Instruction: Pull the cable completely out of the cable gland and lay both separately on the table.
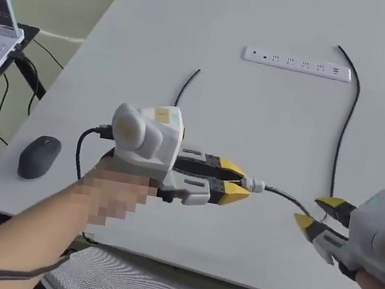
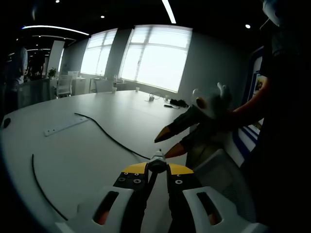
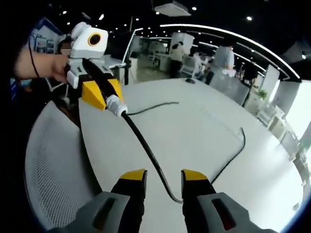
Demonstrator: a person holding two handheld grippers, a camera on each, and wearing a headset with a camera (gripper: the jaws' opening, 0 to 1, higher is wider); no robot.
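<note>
Stretching across the white desk (image 1: 270, 25), the black cable (image 1: 345, 125) passes between the jaws of the right tool (image 1: 310, 211), which stand apart without gripping it. The left tool (image 1: 240, 183) is clamped on the pale gland (image 1: 255, 186), held above the desk.

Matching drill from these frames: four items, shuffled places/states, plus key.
1. left claw
2. right claw
3. flat white power strip
4. dark oval computer mouse

A. near the left edge of the white table
B. open, at the black cable
C. far side of the table
D. shut on the white cable gland

Pairs: 1-D, 2-B, 3-C, 4-A
</note>
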